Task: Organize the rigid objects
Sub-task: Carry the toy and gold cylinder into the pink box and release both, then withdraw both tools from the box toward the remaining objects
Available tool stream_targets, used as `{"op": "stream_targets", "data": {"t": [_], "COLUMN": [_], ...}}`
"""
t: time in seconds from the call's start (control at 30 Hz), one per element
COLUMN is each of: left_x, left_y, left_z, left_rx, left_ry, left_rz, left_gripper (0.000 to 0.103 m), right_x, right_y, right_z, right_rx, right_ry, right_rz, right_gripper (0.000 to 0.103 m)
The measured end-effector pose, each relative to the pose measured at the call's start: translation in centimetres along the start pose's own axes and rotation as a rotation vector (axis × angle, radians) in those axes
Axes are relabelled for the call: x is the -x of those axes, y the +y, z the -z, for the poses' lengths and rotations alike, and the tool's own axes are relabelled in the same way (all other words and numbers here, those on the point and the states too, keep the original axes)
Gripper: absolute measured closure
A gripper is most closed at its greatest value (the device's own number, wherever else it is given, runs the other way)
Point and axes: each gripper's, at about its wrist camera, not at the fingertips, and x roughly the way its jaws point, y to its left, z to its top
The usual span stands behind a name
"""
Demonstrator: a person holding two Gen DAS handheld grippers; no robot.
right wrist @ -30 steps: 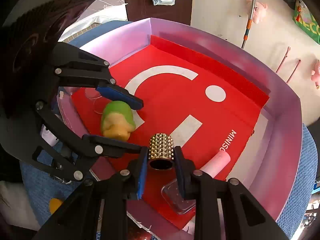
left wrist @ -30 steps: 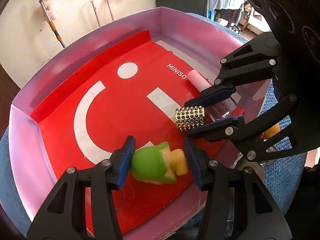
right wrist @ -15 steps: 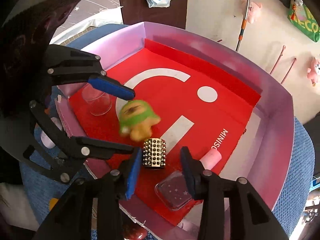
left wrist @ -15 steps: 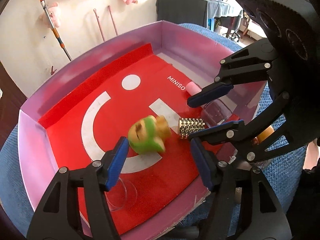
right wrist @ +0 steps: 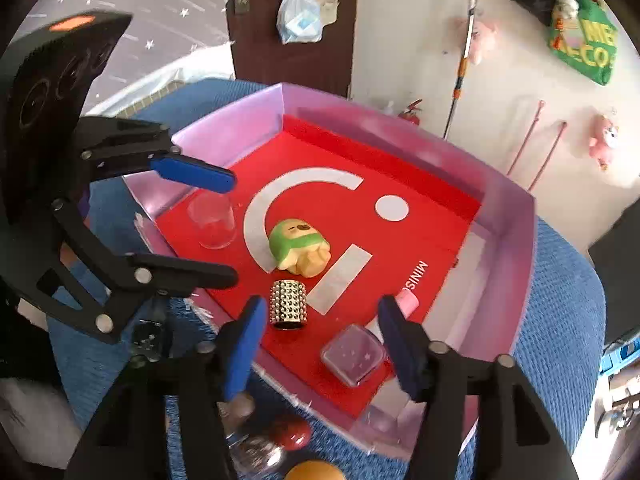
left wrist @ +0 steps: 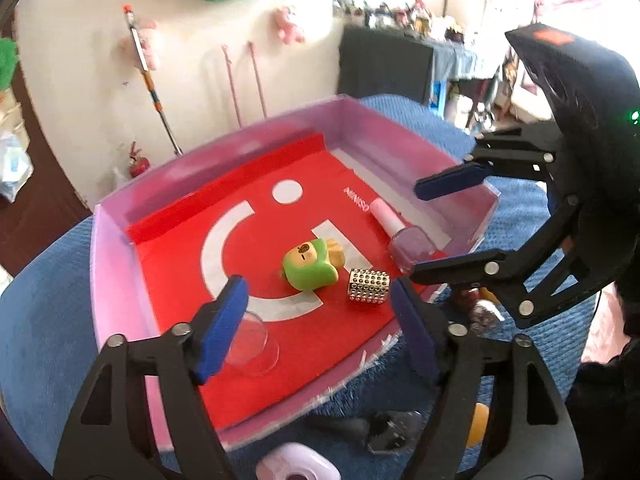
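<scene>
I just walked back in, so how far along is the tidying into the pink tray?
Done: the green toy, studded cylinder, nail polish and clear cup lie in the tray. In hand: nothing; the left gripper and right gripper have just been opening, empty. Left: small items on the blue cloth outside it.

Studded cylinder [left wrist: 368, 285] looks shiny metal; tray [left wrist: 120, 288] perhaps matt card; clear glossy cup [left wrist: 252, 344]

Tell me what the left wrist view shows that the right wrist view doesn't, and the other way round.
Left wrist only: a white round-cornered object on the blue cloth at the bottom edge, and a cluttered dark table behind.

Right wrist only: a dark door with a plastic bag hanging on it.

Both: the tray, green toy, studded cylinder, nail polish, clear cup, and both grippers open and empty.
</scene>
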Motion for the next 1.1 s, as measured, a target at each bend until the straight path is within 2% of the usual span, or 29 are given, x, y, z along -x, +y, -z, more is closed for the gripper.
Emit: {"op": "stream_targets", "data": {"t": [0.13, 0.2, 0.27, 0.43, 0.5, 0.57, 0.8, 0.9, 1.1], "left_x": [2.6, 3.8, 5.3, 8.3, 9.2, 10.0, 10.9, 10.6, 9.0], "left_y": [-0.3, -0.6, -1.0, -1.8, -2.3, -2.7, -3.1, -3.2, -3.4], "left_z": [0.8, 1.3, 2.0, 3.6, 4.4, 5.3, 8.9, 10.6, 13.3], "left_rx": [0.045, 0.060, 0.071, 0.095, 0.106, 0.124, 0.206, 0.246, 0.307], "left_ry": [-0.064, -0.097, -0.141, -0.216, -0.241, -0.260, -0.281, -0.282, -0.247], "left_rz": [-0.002, -0.015, -0.038, -0.085, -0.099, -0.107, -0.158, -0.193, -0.198], "left_gripper": [0.029, 0.025, 0.017, 0.016, 0.016, 0.016, 0.015, 0.015, 0.015], "right_x": [2.3, 3.6, 4.5, 7.4, 8.6, 9.7, 12.1, 11.8, 9.4], "right_y": [0.8, 1.3, 1.8, 3.8, 4.7, 5.6, 7.8, 8.2, 9.0], "right_z": [0.5, 1.0, 1.4, 2.8, 3.4, 4.0, 7.7, 9.8, 13.5], "right_rx": [-0.035, -0.053, -0.064, -0.096, -0.110, -0.127, -0.240, -0.314, -0.420], "right_ry": [-0.054, -0.082, -0.105, -0.173, -0.207, -0.245, -0.351, -0.371, -0.394], "right_rz": [0.022, 0.041, 0.048, 0.088, 0.103, 0.124, 0.180, 0.205, 0.197], "right_gripper": [0.031, 0.024, 0.022, 0.016, 0.008, 0.005, 0.000, 0.000, 0.000]}}
